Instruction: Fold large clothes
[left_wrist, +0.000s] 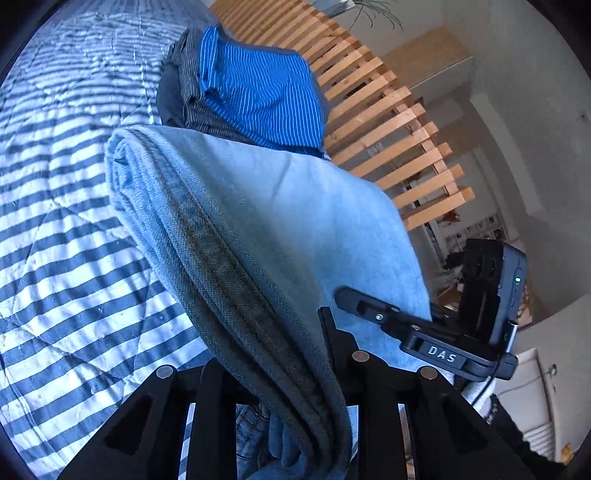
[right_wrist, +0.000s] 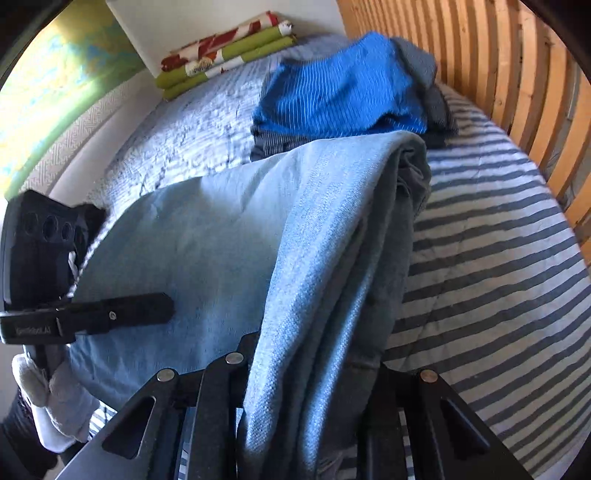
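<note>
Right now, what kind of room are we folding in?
Most likely a bedroom. The work surface is a bed covered by a blue-and-white striped quilt, with a slatted wooden rail along its side and a stack of folded clothes topped by a bright blue pinstriped garment.

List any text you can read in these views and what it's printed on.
"DAS": white letters on the right gripper, seen from the left wrist.
Faint grey lettering on the left gripper, seen from the right wrist: too blurred to read.
No readable text on the jeans, the blue shirt or the bedspread.
</note>
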